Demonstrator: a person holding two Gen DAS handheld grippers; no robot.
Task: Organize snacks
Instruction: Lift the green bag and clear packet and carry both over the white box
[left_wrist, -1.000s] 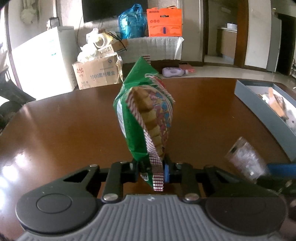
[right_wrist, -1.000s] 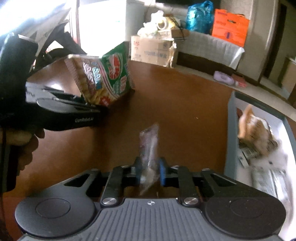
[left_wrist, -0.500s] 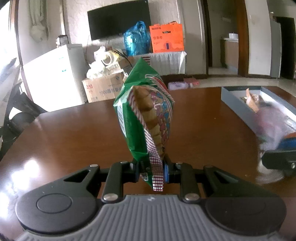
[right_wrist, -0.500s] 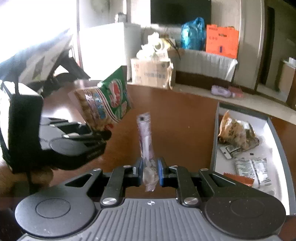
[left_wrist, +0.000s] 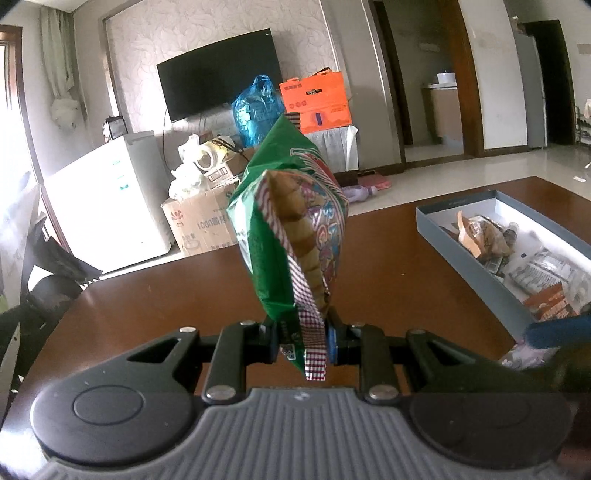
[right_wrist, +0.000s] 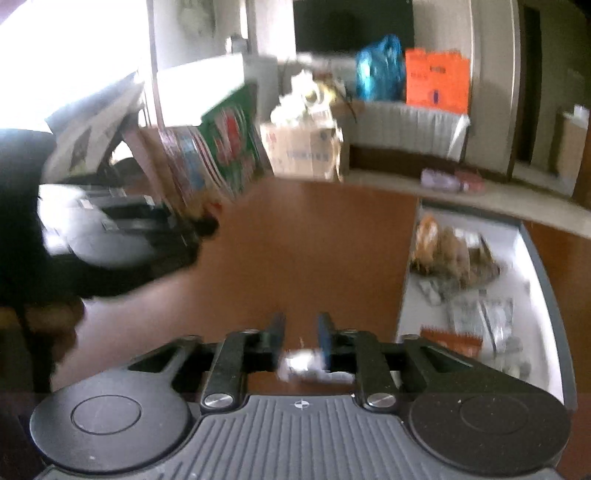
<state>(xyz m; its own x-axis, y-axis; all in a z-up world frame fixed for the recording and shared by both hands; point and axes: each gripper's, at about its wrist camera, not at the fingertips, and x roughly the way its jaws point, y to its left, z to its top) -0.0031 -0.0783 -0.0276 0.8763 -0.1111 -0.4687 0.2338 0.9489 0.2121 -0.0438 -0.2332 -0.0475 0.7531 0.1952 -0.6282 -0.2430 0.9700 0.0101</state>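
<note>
Snacks (left_wrist: 491, 240) fill your grey box (left_wrist: 476, 273); no label reads clearly.
Your left gripper (left_wrist: 301, 338) clamps the green bag (left_wrist: 280, 236); right gripper (right_wrist: 301, 332), blurred, seems parted.

Right wrist view motion-blurred throughout; pale packet (right_wrist: 306, 365) at right gripper (right_wrist: 301, 332) unreadable, grip indeterminate. Gray box (left_wrist: 476, 254) cut off at right edge.

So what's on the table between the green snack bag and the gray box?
Nothing: in the left wrist view only bare brown table lies between the green snack bag and the gray box.
</note>
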